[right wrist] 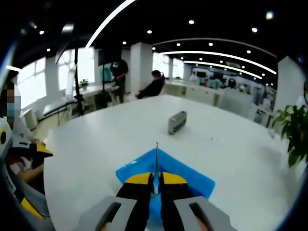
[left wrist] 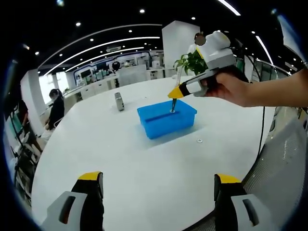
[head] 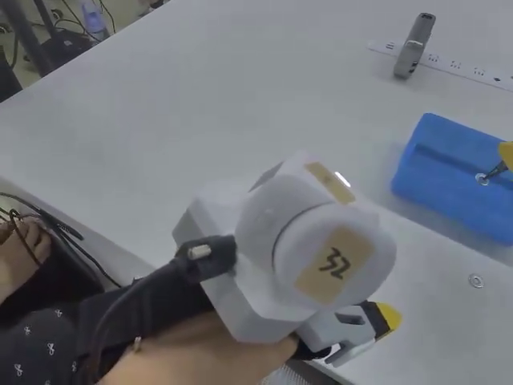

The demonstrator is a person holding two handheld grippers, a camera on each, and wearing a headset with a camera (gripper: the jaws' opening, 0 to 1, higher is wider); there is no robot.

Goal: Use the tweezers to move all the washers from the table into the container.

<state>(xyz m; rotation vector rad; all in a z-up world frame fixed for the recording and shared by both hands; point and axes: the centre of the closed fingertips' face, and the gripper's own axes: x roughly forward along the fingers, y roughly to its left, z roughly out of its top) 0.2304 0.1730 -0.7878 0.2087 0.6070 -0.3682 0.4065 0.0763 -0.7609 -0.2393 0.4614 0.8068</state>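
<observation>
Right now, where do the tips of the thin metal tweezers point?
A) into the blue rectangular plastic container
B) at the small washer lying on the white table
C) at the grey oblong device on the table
A: the left gripper view shows the thin metal tweezers, clamped in the right hand-held gripper, reaching down into the blue rectangular plastic container.

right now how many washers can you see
2: a washer on the table beside the blue container, another at the tweezers tip over it; more may hide inside
</observation>
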